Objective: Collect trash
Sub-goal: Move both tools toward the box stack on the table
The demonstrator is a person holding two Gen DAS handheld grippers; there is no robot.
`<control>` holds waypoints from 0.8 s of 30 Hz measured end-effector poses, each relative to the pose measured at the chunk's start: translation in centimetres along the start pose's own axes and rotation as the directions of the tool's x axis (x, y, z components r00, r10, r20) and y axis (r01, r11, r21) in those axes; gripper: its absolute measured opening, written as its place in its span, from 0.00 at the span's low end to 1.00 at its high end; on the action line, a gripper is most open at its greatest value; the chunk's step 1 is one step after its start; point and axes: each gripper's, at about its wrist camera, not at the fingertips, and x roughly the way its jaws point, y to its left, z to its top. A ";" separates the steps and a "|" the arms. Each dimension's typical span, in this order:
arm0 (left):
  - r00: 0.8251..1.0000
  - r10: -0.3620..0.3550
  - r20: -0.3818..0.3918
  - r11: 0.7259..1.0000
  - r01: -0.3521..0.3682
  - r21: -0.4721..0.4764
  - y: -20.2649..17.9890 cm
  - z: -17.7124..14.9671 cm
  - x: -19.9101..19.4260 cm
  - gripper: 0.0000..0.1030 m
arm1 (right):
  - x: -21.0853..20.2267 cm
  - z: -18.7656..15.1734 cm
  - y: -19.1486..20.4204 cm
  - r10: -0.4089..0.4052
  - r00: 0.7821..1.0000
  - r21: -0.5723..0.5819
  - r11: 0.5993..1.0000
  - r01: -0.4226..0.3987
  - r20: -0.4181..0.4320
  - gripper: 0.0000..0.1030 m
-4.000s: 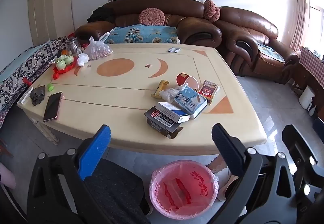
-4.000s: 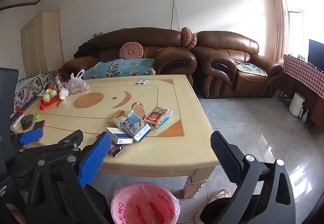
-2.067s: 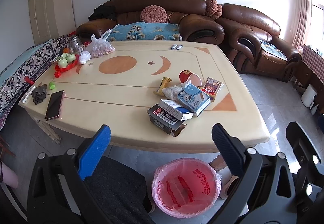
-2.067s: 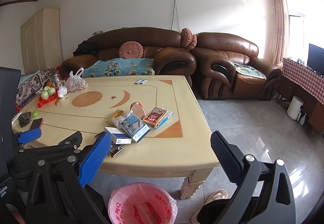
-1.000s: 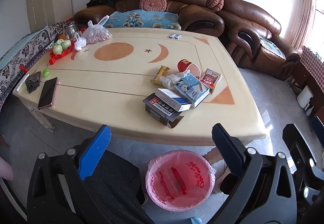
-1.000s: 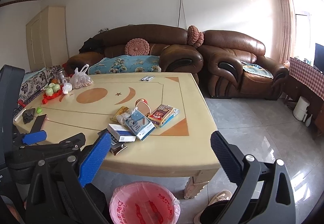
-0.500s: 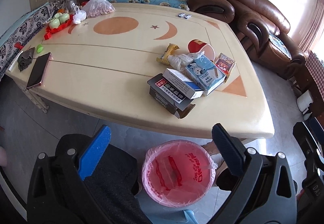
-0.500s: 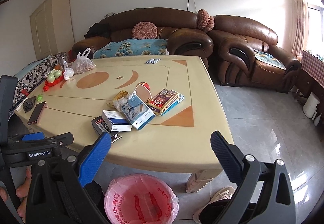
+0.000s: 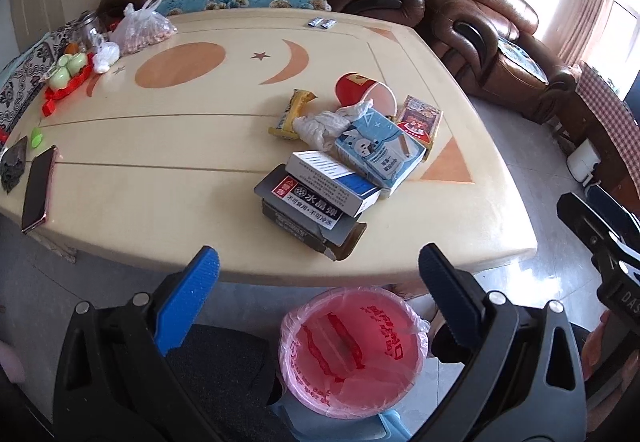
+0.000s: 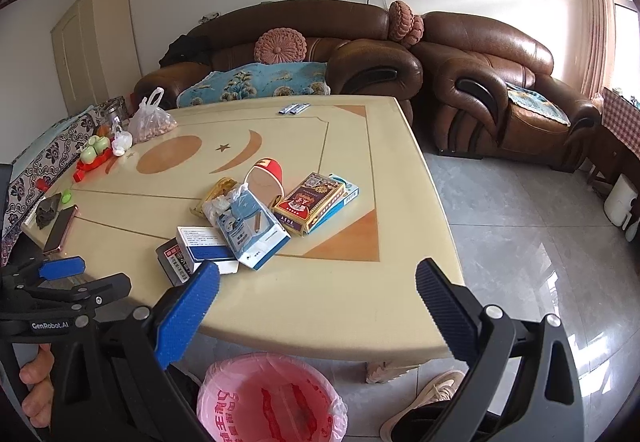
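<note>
We hold the left gripper [image 9: 318, 272] above the near edge of the tabletop [image 9: 160, 178], its fingers [image 9: 188, 294] spread wide apart with nothing between them. Our right gripper [image 10: 318, 296] hangs over the same edge, fingers likewise wide apart and empty.

The trash sits in a loose heap on the right half of the tabletop: a dark flat box [image 9: 308, 216] nearest us, a white-and-blue box [image 9: 332, 182] lying on top of it, a light blue carton [image 9: 378, 154] leaning against that, a crumpled white wrapper [image 9: 322, 124], a yellow snack wrapper [image 9: 294, 114], a tipped red paper cup [image 9: 362, 92] and a red card pack [image 9: 418, 118] at the far side.

On the floor below the edge stands the bin with a pink liner [image 9: 354, 352]. A phone [image 9: 38, 188] lies at the left end of the tabletop, well apart from the heap.
</note>
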 end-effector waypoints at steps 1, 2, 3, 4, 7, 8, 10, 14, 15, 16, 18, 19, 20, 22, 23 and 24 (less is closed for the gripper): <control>1.000 -0.018 -0.008 1.000 0.018 0.013 0.0 0.3 0.3 0.95 | 0.3 0.2 -0.1 0.000 1.000 0.001 1.000 0.000 -0.003 0.93; 0.999 -0.036 -0.016 0.999 0.036 0.027 -0.1 0.6 0.7 0.95 | 0.6 0.4 -0.1 0.003 1.000 0.001 1.000 -0.003 -0.007 0.93; 0.999 -0.044 -0.021 0.998 0.045 0.040 -0.1 1.0 1.1 0.95 | 0.9 0.6 -0.2 0.007 1.000 0.001 1.000 -0.007 -0.011 0.93; 0.999 -0.041 -0.019 0.998 0.042 0.053 -0.2 1.1 1.4 0.95 | 1.2 0.8 -0.2 0.007 1.000 0.003 1.000 -0.007 -0.014 0.93; 0.999 -0.029 -0.023 0.994 0.031 0.105 -0.4 1.8 2.4 0.95 | 2.4 1.4 0.0 0.003 1.000 0.002 1.000 -0.002 -0.027 0.93; 0.999 -0.027 -0.026 0.993 0.029 0.117 -0.5 2.1 2.7 0.95 | 2.8 1.6 0.1 0.002 0.999 0.001 1.000 -0.002 -0.032 0.93; 0.999 -0.033 -0.039 0.989 0.038 0.141 -0.4 2.4 3.4 0.95 | 3.5 2.0 0.2 0.001 0.999 0.002 1.000 -0.001 -0.039 0.93; 0.996 -0.058 -0.071 0.978 0.071 0.196 -0.7 3.0 4.8 0.95 | 5.0 2.8 0.2 0.005 0.999 0.008 1.000 -0.005 -0.052 0.93; 0.995 -0.066 -0.077 0.974 0.081 0.210 -0.8 3.1 5.0 0.95 | 5.5 3.0 0.2 0.006 0.998 0.011 1.000 -0.006 -0.057 0.93; 0.994 -0.073 -0.081 0.970 0.089 0.228 -0.9 3.2 5.4 0.95 | 5.9 3.2 0.3 0.010 0.998 0.013 1.000 -0.009 -0.062 0.93; 0.992 -0.087 -0.095 0.960 0.109 0.260 -0.9 3.5 6.1 0.95 | 6.9 3.7 0.4 0.013 0.997 0.017 1.000 -0.012 -0.072 0.93; 0.989 -0.098 -0.106 0.955 0.124 0.270 -0.9 3.7 6.5 0.95 | 7.4 4.0 0.5 0.013 0.997 0.017 1.000 -0.012 -0.076 0.93; 0.988 -0.104 -0.113 0.952 0.132 0.275 -0.8 3.9 6.9 0.95 | 7.9 4.2 0.6 0.011 0.997 0.016 1.000 -0.010 -0.079 0.93; 0.987 -0.109 -0.119 0.951 0.138 0.277 -0.5 4.3 7.6 0.95 | 8.8 4.7 0.7 0.013 0.996 0.019 1.000 -0.011 -0.084 0.93; 0.986 -0.110 -0.122 0.951 0.141 0.277 -0.3 4.4 8.0 0.95 | 9.3 4.8 0.8 0.013 0.996 0.021 1.000 -0.012 -0.088 0.93; 0.985 -0.113 -0.128 0.949 0.145 0.279 -0.1 4.6 8.3 0.95 | 9.7 4.9 0.9 0.013 0.996 0.023 1.000 -0.011 -0.092 0.93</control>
